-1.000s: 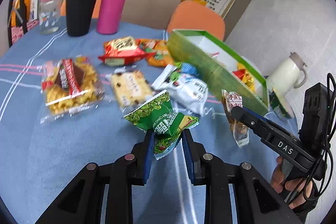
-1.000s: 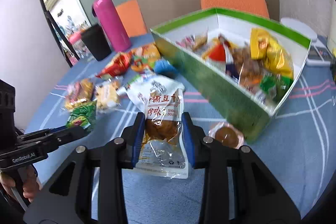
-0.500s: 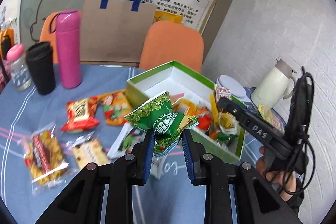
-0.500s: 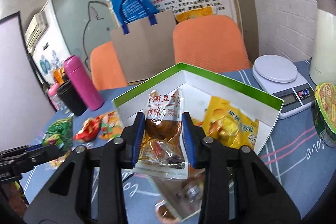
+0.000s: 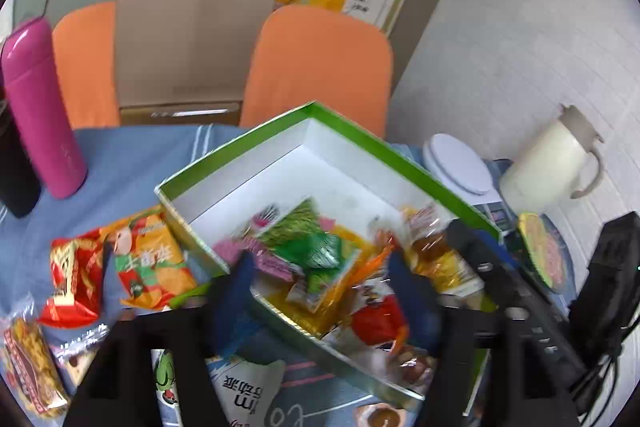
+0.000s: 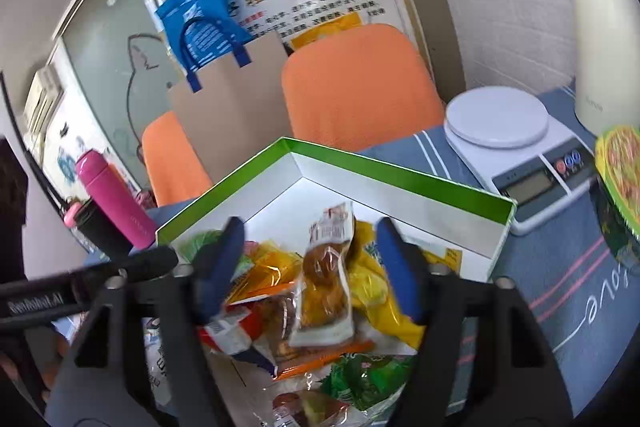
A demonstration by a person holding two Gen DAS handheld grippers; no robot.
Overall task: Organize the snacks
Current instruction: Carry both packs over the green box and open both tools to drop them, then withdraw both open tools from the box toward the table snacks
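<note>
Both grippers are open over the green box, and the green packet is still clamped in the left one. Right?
Not quite. The left wrist view shows the left gripper open and empty; the green packet is in the green box. The right gripper is open too.

Both views look forward along their own tongs, tilted down over the green-rimmed box (image 5: 384,143) from close above it. The left wrist view sits at the box's near-left corner, its left gripper (image 5: 320,291) framing the bottom of the picture, and faces the orange chair (image 5: 320,67) and paper bag (image 5: 192,39) beyond the tongs. The right wrist view hangs nearer the box's middle, its right gripper (image 6: 308,267) in the foreground, facing the same chair (image 6: 360,87) and bag (image 6: 236,99). They share the box (image 6: 400,175), the pink bottle (image 5: 40,107) (image 6: 112,195) left of the tongs, the scale (image 6: 500,127) to the right, and each catches the other tool at its edge.
</note>
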